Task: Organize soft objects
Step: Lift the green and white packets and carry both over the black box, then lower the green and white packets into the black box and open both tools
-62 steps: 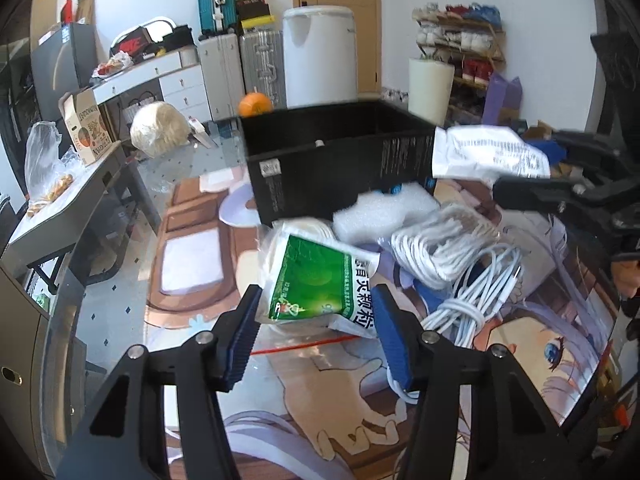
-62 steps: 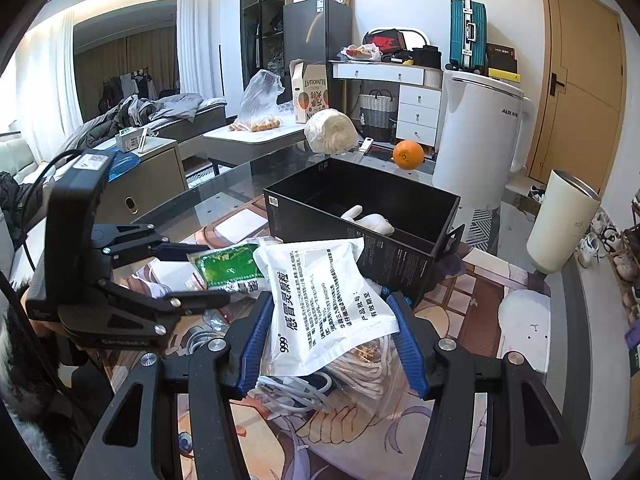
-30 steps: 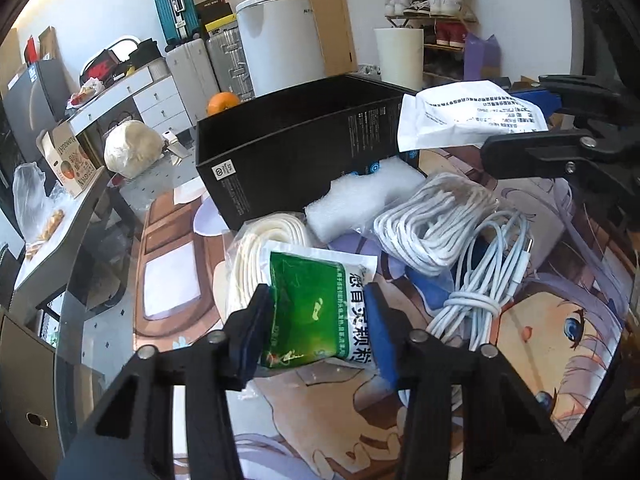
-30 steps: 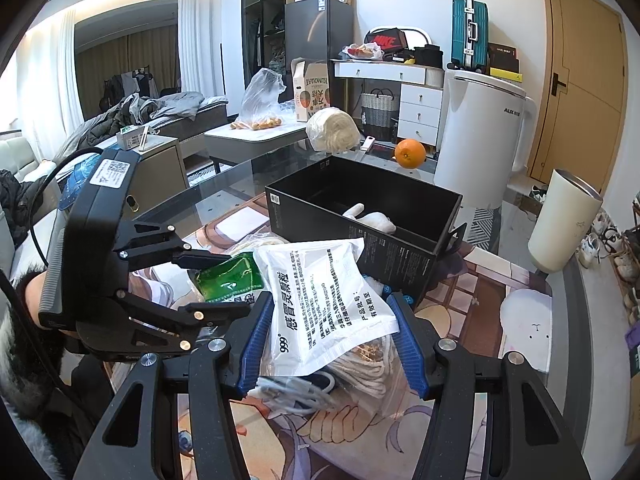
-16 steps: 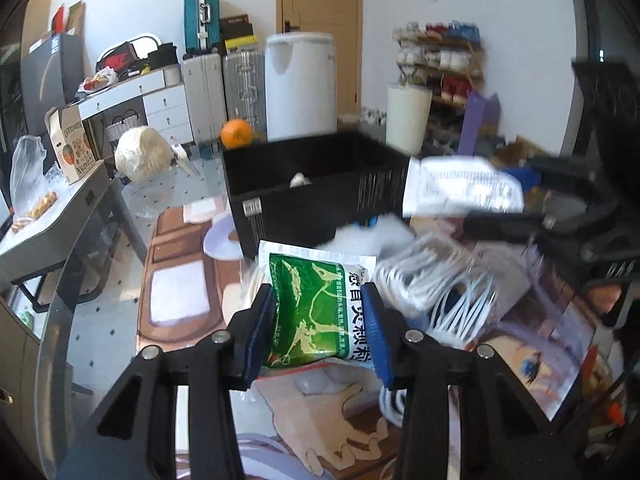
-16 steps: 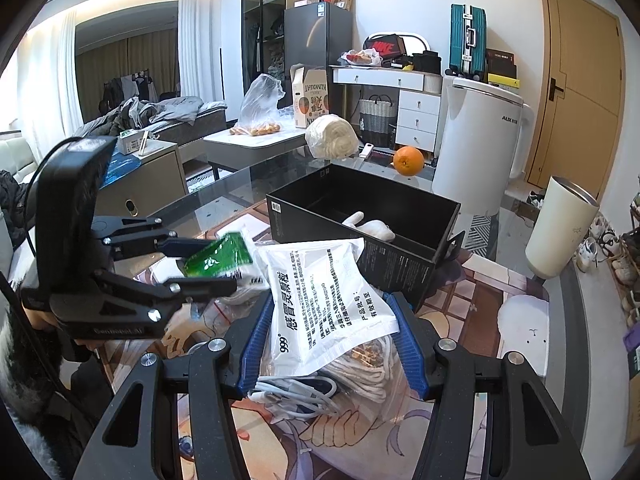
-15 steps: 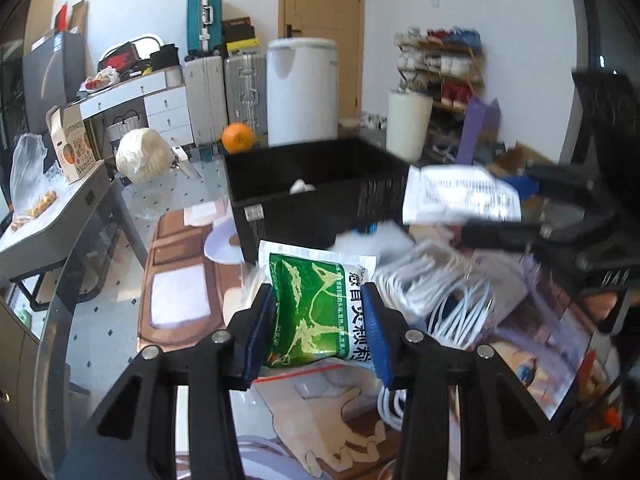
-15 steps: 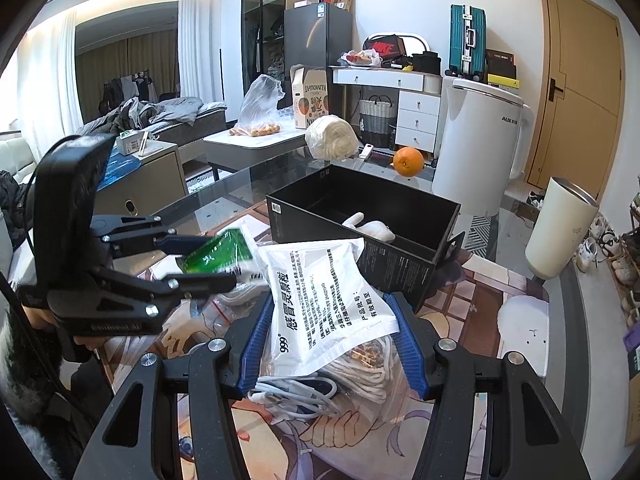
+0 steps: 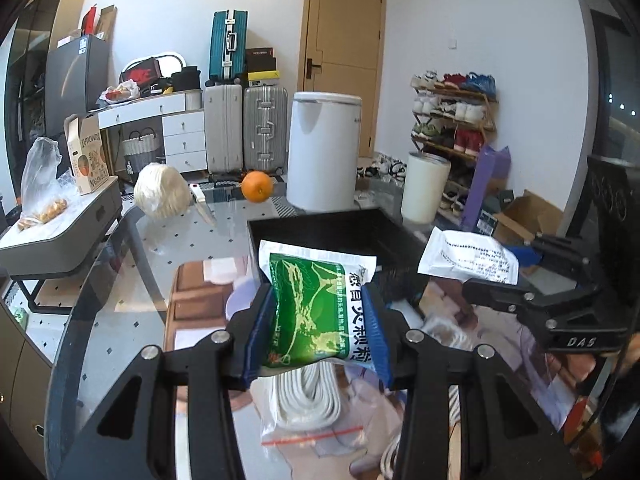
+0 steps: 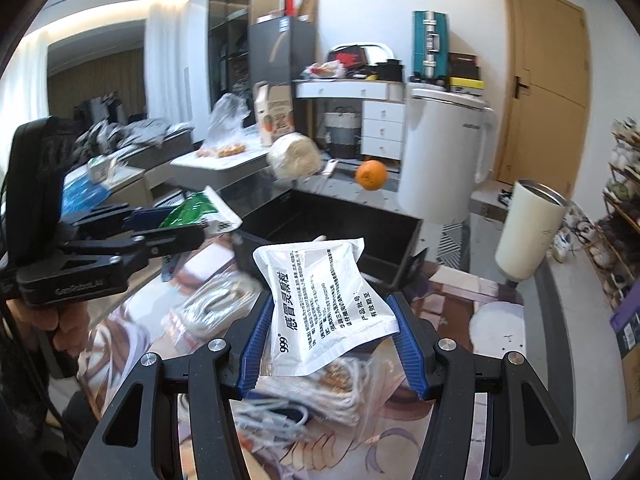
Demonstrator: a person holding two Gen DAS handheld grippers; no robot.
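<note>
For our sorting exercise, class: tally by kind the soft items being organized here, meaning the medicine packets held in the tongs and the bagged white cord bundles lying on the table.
Medicine packets: 2, the green packet and the white packet
Bagged cord bundles: 3
Total: 5

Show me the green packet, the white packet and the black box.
green packet (image 9: 316, 312), left wrist view, middle of its printed face
white packet (image 10: 324, 304), right wrist view, centre of its text
black box (image 10: 332, 216), right wrist view, inner wall
</note>
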